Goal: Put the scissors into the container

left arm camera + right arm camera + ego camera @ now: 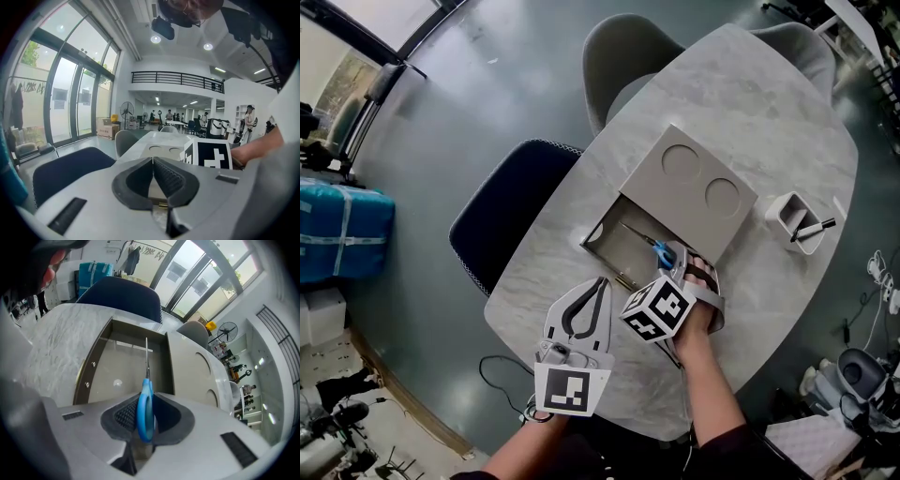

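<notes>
Marble table [769, 122]: one container [617, 246], one scissors [145, 412] pinched in right tongs [146, 395]; left tongs [153, 161] closed, empty.

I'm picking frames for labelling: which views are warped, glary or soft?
Head view: sharp and evenly lit, though the table edge bows. Left gripper view: heavy fisheye, dark corners, bright windows. Right gripper view: same warp, blown-out windows, and the scissors handle near the lens looks slightly soft.

We see daylight from tall windows [61, 103] plus ceiling spots [155, 39], a soft sheen along the table's [769, 112] far edge, dark bowed fisheye corners, and scissors [145, 411] soft near the lens.
</notes>
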Motion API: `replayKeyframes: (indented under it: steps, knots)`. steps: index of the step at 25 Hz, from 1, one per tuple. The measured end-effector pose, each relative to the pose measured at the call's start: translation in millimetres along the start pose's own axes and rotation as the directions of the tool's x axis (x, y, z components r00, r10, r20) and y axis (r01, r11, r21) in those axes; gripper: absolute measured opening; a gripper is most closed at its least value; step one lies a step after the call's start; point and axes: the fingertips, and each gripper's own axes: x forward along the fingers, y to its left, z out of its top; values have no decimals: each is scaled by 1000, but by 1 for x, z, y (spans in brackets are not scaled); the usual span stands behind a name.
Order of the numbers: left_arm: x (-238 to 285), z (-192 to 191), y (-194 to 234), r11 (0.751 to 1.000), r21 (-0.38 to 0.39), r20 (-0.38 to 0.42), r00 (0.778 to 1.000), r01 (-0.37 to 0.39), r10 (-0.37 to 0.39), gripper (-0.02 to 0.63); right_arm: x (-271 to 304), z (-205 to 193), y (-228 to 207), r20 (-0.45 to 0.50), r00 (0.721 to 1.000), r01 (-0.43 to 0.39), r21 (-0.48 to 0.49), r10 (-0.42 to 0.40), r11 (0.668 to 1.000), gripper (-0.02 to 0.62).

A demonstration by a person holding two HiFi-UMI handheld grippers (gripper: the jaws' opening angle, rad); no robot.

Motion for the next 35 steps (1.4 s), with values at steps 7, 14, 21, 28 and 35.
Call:
replayKeyframes:
  steps: [7, 14, 21, 28, 35]
  knots:
    - [1, -2, 1, 1000, -9, -3, 1000, -7, 7, 17, -3, 1, 18, 50, 989, -144, 75, 140, 987, 144]
    - [2, -3, -1, 1000, -11, -9, 1000, -2, 2, 17, -12, 7, 30, 131, 947, -314, 181, 293, 932, 196]
    - [4, -4, -3, 1000, -12, -15, 1000, 2, -2, 17, -18, 10, 25, 198, 931, -351, 248, 308, 903, 217]
    - [-1, 9, -10, 1000, -4, 1, 1000, 22, -22, 17, -40, 16, -2, 265, 948, -255, 310, 174, 916, 75]
    - [-16, 36, -19, 999, -4, 49, 998, 42, -42, 17, -87, 23, -24, 346, 936, -189, 364, 55, 912, 2]
